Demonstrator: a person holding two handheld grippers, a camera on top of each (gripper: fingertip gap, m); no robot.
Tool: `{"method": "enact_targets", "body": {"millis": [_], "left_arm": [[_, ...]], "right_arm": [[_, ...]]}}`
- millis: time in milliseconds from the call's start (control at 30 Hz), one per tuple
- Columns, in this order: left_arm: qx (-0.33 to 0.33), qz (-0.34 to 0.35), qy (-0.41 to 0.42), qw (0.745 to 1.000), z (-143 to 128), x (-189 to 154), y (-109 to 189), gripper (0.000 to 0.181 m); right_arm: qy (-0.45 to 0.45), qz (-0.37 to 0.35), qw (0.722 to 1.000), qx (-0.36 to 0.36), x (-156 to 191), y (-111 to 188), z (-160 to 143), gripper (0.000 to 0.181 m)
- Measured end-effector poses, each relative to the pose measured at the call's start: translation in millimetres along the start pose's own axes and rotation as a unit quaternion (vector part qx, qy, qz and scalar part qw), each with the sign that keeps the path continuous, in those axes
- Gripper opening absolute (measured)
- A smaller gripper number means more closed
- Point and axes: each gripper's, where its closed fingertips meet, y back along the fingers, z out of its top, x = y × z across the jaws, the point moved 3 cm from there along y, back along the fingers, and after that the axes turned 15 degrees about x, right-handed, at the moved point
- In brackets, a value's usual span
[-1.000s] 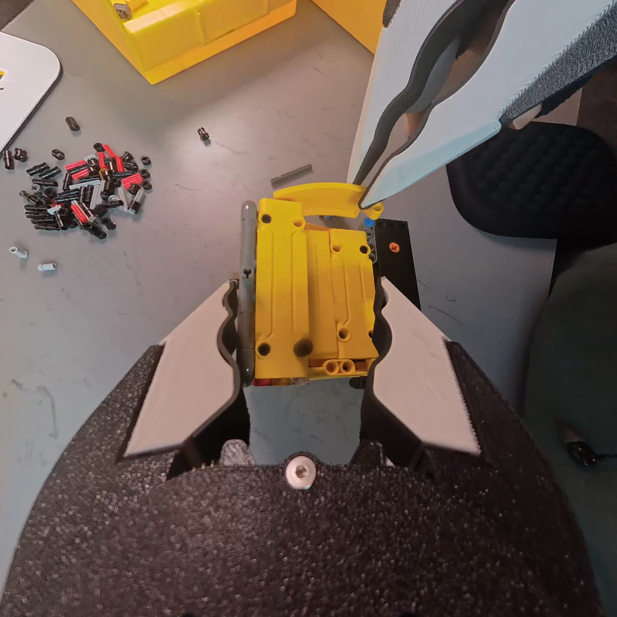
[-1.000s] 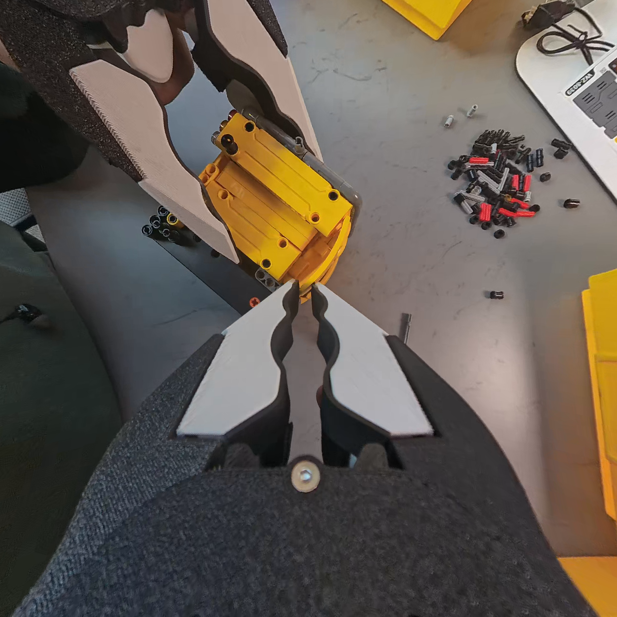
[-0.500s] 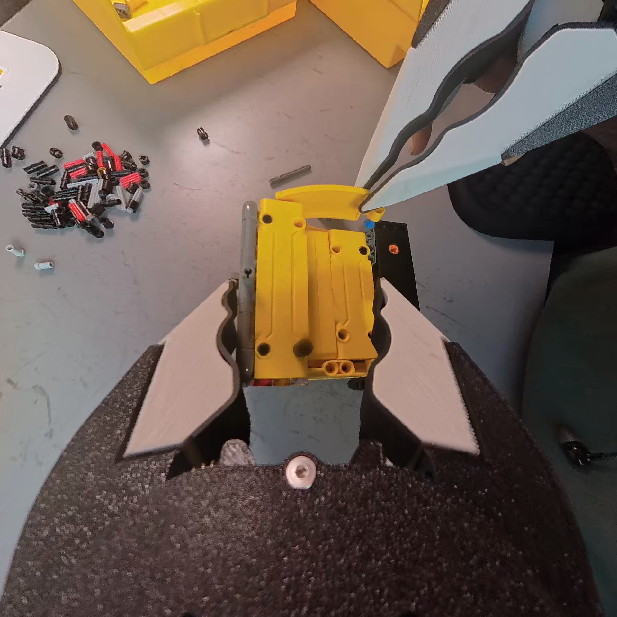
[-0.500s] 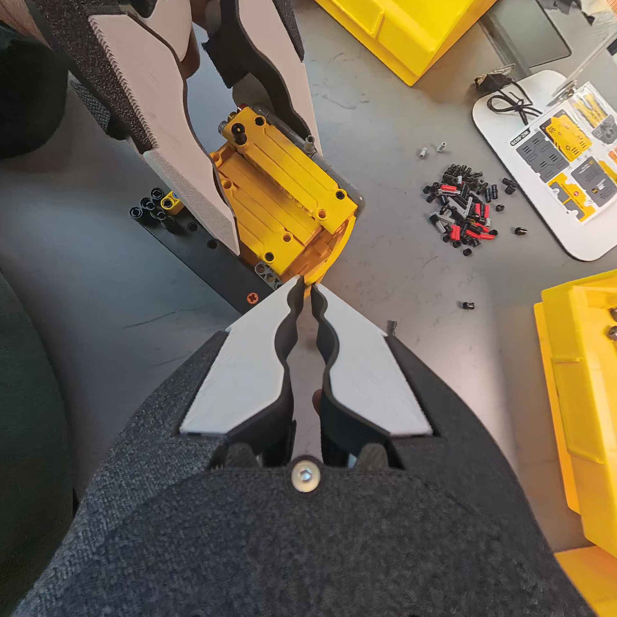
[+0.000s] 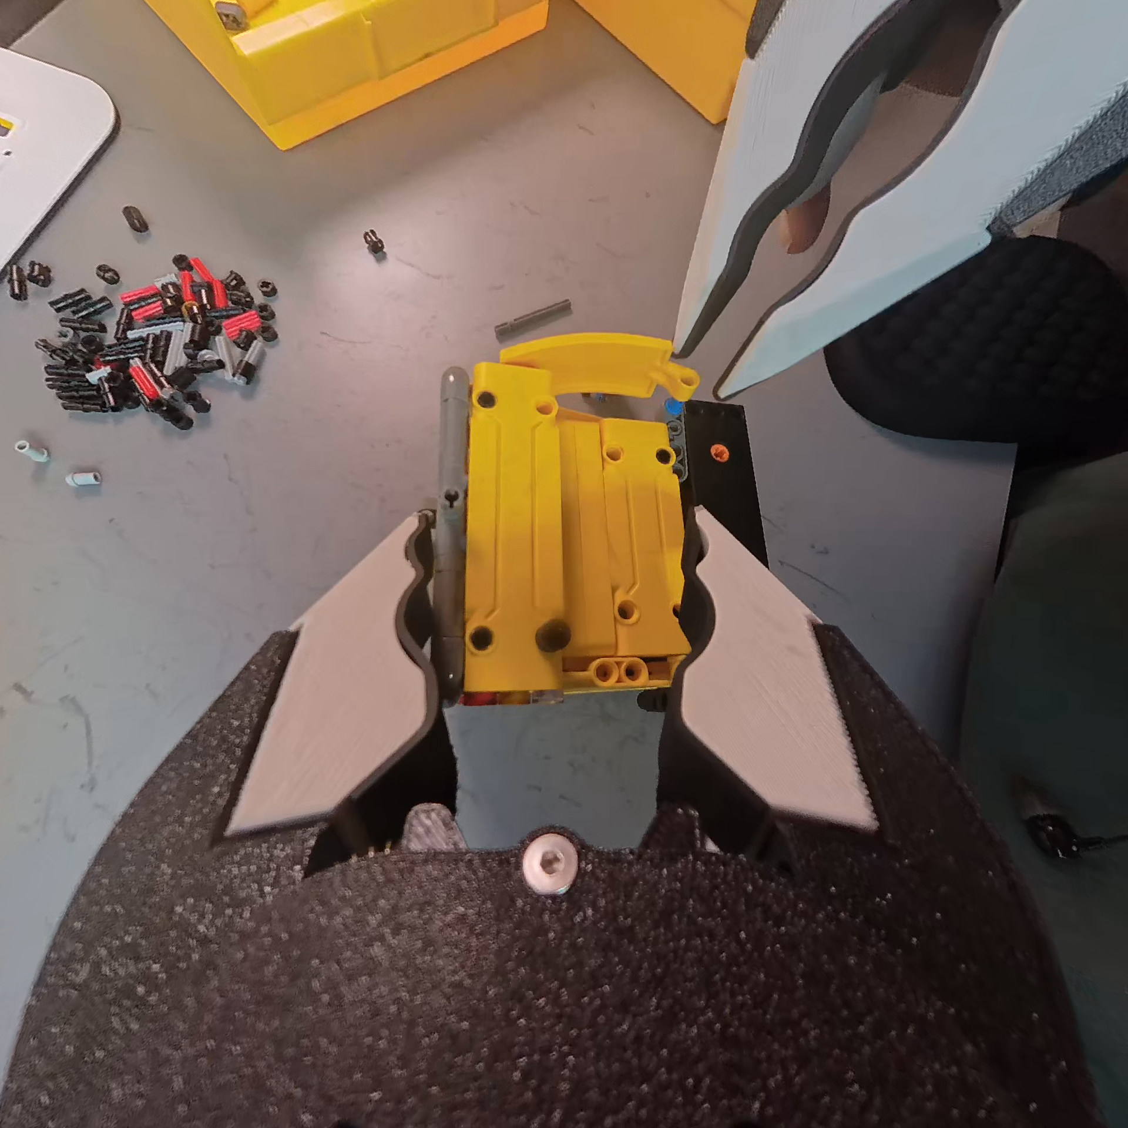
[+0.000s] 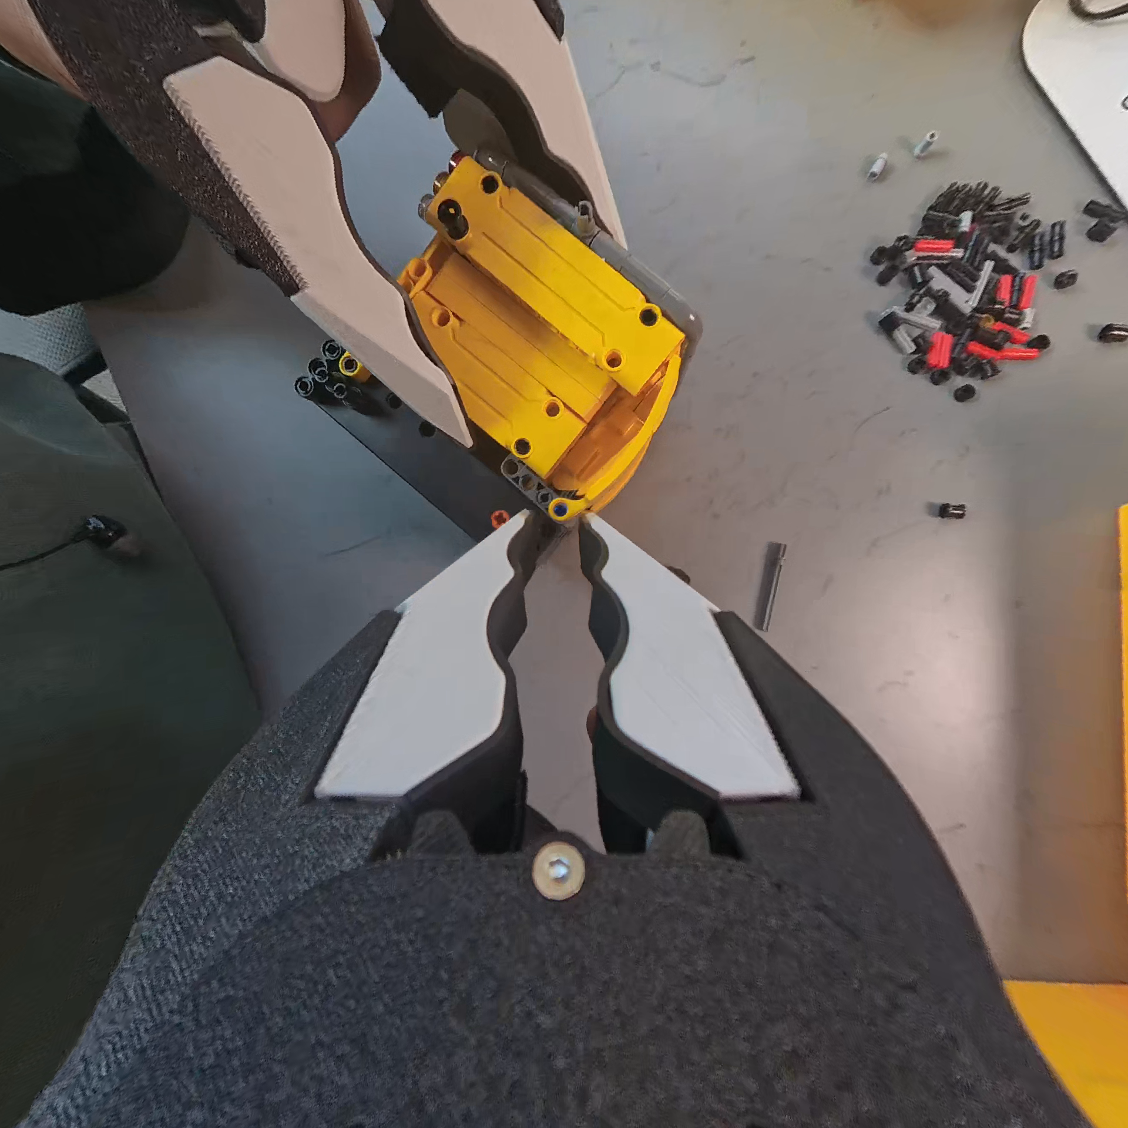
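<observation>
My left gripper (image 5: pixel 560 516) is shut on a yellow brick-built assembly (image 5: pixel 549 519). One pad presses the grey rod (image 5: pixel 451 525) along its left side, the other its right panel. The assembly rests by a black plate (image 5: pixel 726 464) on the grey table. A curved yellow piece (image 5: pixel 586 360) sits at its far end, with a small end tab over a blue pin (image 5: pixel 672 407). My right gripper (image 6: pixel 556 519) is slightly open at that tab (image 6: pixel 564 508), and its tips do not press on it. It also shows in the left wrist view (image 5: pixel 699 372), and the assembly in the right wrist view (image 6: pixel 537 317).
A pile of black, red and grey pins (image 5: pixel 152 348) lies to the left, seen also in the right wrist view (image 6: pixel 970 287). A loose dark axle (image 5: pixel 531 317) lies beyond the assembly. Yellow bins (image 5: pixel 366 55) stand at the back, a white board (image 5: pixel 43 122) at far left, and a black chair (image 5: pixel 976 342) at right.
My right gripper was shut on the curved piece's end tab and has opened, letting it go. My left gripper keeps its hold on the assembly, which has not moved.
</observation>
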Motion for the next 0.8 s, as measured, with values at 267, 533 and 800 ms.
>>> {"method": "enact_targets", "body": {"millis": [267,533,800], "left_arm": [[-0.006,0.014,0.019,1.000,-0.2,-0.6,0.8,0.081],[-0.030,0.030,0.042,0.998,0.1,-1.9,1.4,0.080],[-0.039,0.033,0.043,0.998,0.0,-1.9,1.7,0.080]], "right_arm": [[-0.014,-0.007,1.000,0.016,-3.7,-0.8,4.4,0.005],[-0.026,0.007,0.999,0.046,-5.8,-5.2,5.0,0.015],[-0.016,0.004,0.997,0.070,-10.5,-9.9,6.8,0.008]]}}
